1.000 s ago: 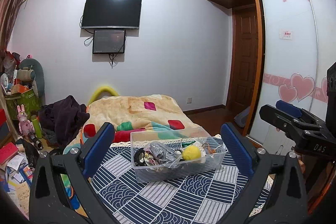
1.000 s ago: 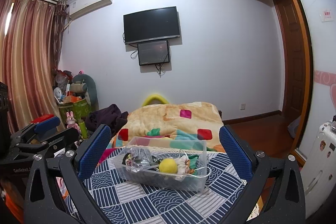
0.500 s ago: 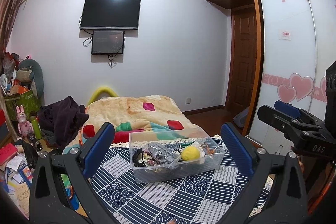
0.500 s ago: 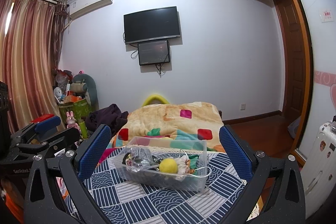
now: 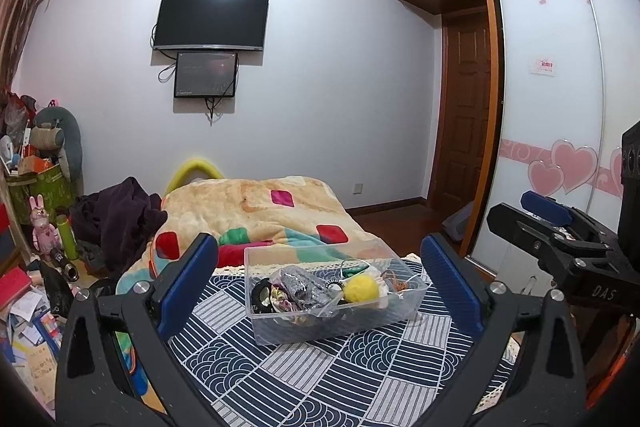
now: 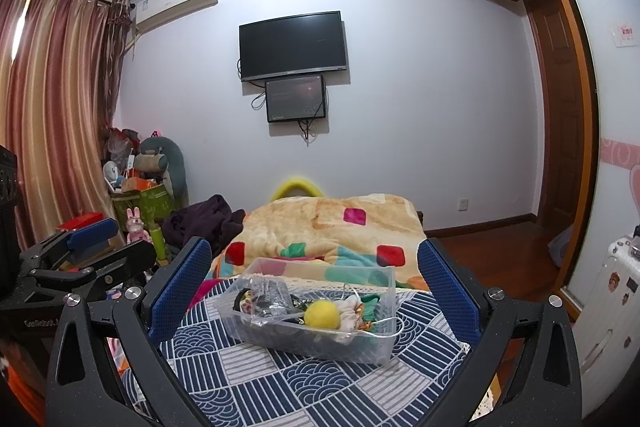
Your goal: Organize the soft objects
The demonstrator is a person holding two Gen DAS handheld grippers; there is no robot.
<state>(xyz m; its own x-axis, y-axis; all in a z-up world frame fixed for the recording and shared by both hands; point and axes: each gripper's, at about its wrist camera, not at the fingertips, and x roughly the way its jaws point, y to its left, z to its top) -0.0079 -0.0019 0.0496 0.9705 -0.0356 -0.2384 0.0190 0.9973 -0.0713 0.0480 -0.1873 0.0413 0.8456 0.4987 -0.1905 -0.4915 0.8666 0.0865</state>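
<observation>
I hold both grippers level, side by side, pointing forward over the table toward the bed. My left gripper has its jaws spread wide with nothing between the blue pads; the clear plastic bin sits ahead of them, framed in the gap and touching neither pad. My right gripper is spread just as wide and is likewise empty, with the same bin straight ahead between its pads, again apart from both.

The bin stands on a navy and white patterned cloth that runs beneath both pairs of jaws. Inside it lies a loose heap of soft things: a yellow pom-pom ball a little right of my left jaws' centre line, a crumpled silvery grey pouch left of the ball, a black ring-shaped band at the bin's left end, and a tangle of cords and small fabric pieces at its right end that I cannot tell apart. From my right jaws the ball sits close to the centre line, toward the near wall of the bin.

Beyond the bin lies a peach blanket with coloured patches. My right gripper shows at the right edge of the left wrist view, off to the side of my left jaws and well apart from the bin.
</observation>
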